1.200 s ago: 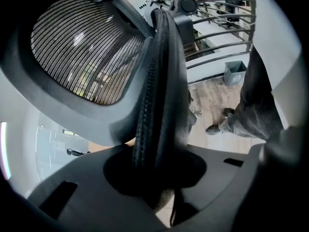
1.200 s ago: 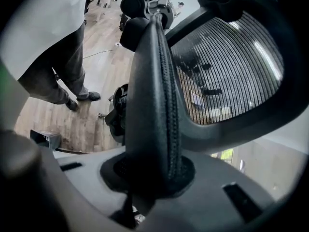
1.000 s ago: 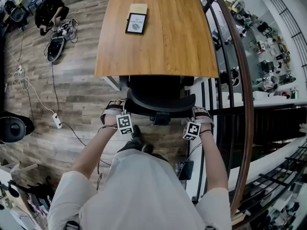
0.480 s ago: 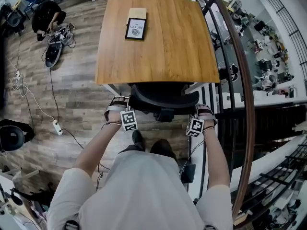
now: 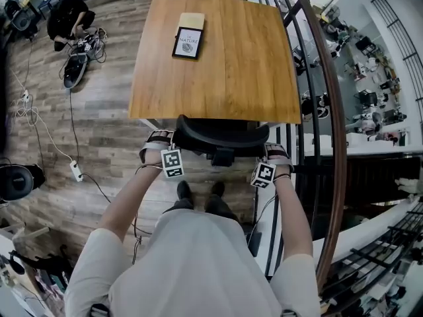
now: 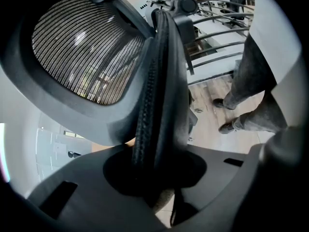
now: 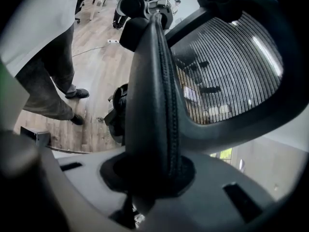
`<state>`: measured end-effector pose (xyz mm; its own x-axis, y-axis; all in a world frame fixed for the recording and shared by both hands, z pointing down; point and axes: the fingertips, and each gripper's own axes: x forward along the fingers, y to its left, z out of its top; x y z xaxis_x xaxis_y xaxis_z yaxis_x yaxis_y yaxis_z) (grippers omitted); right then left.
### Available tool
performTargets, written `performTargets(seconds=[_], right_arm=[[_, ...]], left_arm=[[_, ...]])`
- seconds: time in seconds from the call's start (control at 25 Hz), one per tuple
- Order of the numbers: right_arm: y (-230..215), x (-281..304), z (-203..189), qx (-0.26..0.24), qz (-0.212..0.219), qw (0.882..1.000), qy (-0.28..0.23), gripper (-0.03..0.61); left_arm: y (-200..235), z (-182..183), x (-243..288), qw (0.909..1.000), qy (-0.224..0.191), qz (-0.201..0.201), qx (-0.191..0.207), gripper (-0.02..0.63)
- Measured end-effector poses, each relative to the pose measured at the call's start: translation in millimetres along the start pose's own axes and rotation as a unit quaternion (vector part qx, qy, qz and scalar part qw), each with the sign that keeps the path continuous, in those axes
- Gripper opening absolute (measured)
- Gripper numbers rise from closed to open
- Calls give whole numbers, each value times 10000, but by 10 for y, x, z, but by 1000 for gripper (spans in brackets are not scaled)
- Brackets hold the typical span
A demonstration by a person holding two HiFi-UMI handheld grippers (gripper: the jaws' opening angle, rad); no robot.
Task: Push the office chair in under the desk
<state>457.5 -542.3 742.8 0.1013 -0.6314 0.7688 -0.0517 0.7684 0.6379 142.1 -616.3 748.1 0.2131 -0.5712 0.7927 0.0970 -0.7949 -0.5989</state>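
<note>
Seen from above, one person stands behind one black office chair (image 5: 221,137) at one wooden desk (image 5: 225,65), with a gripper in each hand, two in all. The chair's seat is hidden beneath the desk's near edge and only the curved backrest shows, lying right along that edge. The left gripper (image 5: 164,152) holds the left end of the backrest and the right gripper (image 5: 269,160) holds the right end. Each carries one cube with square markers, so two cubes show, one at the left (image 5: 172,164) and one at the right (image 5: 262,174). In the left gripper view, the left gripper (image 6: 154,170) has its jaws clamped on the padded, stitched rim of the backrest, which runs straight up between them, with the mesh panel (image 6: 87,57) to the left. In the right gripper view, the right gripper (image 7: 149,173) is clamped on the opposite rim in the same way, with the mesh (image 7: 227,71) to the right. Two bare forearms reach forward, and two dark shoes (image 5: 185,191) stand on the plank floor (image 5: 99,124) just behind the chair. On the far part of the desk lie two flat things: one dark framed card (image 5: 188,43) and one tan pad (image 5: 192,20) touching its far edge. One curved railing (image 5: 330,111) runs along the right side. One white power strip (image 5: 75,171) with its cable lies on the floor at the left.
</note>
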Motion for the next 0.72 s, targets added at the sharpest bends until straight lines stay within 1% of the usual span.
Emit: performTargets(seconds=[0.24,0.4,0.52,0.64,0.72], right_arm=[[-60,93,-1,-15,-23,10000,-43,55],[-48,115,-4,-125,11,9999,-42,55],[-37,89,-10,-196,146,9997,-38,55],[-13,88,-35,-273,392,9988,-48,57],[19,97,-28,-327,557,9979,-78,64]], left_arm=[[60,-15,69,10000,48,28,-50,100],[59,-23,78,9999,71,43,-75,106],[53,-23,67,9999,117,-14,-66,112],[52,-16,86,9997,166,-123,-92,154],[41,-30,95,9996,209,-169,-94,164]])
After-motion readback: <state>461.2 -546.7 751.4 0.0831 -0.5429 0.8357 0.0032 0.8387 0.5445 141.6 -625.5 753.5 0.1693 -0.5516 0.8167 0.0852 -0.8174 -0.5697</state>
